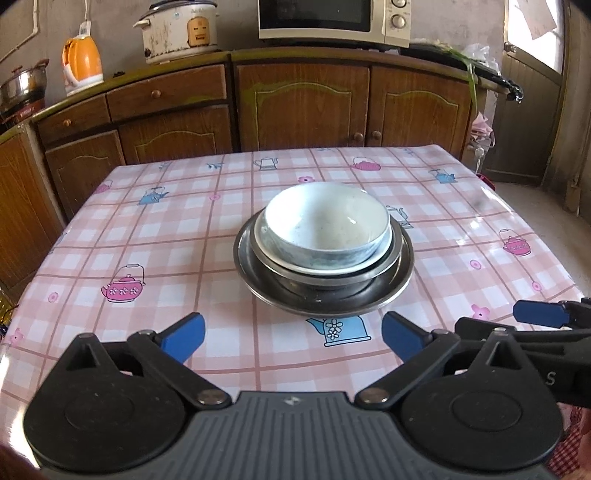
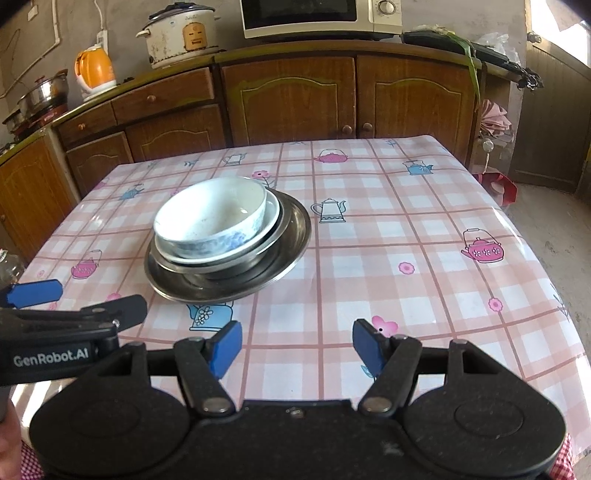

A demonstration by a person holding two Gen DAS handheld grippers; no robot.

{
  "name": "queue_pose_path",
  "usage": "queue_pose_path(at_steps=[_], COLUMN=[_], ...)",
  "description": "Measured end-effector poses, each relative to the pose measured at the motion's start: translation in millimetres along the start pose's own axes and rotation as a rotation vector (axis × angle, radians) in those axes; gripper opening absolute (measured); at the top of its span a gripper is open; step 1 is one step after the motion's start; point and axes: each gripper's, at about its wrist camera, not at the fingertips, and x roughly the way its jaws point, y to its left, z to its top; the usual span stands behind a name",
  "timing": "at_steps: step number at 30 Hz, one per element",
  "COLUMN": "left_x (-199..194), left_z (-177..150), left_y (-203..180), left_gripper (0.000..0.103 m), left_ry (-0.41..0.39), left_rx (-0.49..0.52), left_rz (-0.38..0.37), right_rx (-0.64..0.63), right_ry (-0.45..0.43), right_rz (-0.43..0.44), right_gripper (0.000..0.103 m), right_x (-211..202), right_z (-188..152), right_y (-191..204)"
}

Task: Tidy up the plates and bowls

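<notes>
I have both grippers drawn back over the near edge of the table (image 1: pixel 110 229), which is covered in a pink checked oilcloth printed with teapots and flowers. My left gripper (image 1: pixel 293 338) has its blue-padded jaws spread wide with nothing between them. My right gripper (image 2: pixel 297 349) is also parted, somewhat less wide, and it too holds nothing; only tablecloth shows in the gap.

The dishes sit stacked near the middle of the table, well apart from both sets of fingers. On top is a white ceramic bowl (image 1: pixel 327 225) with a faded blue pattern on its outer wall, upright and empty apart from a faint residue inside. It rests in a shallow white plate (image 1: pixel 260 236), which sits in a steel bowl (image 1: pixel 395 254), and all of that stands on a wide steel plate (image 1: pixel 404 275) flat on the cloth.

From the left wrist view the stack lies straight ahead; from the right wrist view it lies ahead and to the left.

Behind the table runs a row of brown wooden cabinets (image 1: pixel 303 103) bearing a microwave (image 1: pixel 332 18), a white rice cooker (image 1: pixel 177 29) and an orange kettle (image 1: pixel 83 62).
</notes>
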Motion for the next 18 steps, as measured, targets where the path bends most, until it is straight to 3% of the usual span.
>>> queue_pose_path(at_steps=[18], left_x=[4.9], left_z=[-2.5], left_y=[0.0], left_gripper=[0.103], left_ry=[0.022], left_rx=[0.005], left_rz=[0.007], right_rx=[0.006], right_ry=[0.018], right_rz=[0.002], right_gripper=[0.079], right_x=[7.3], right_z=[-2.7], right_y=[-0.7])
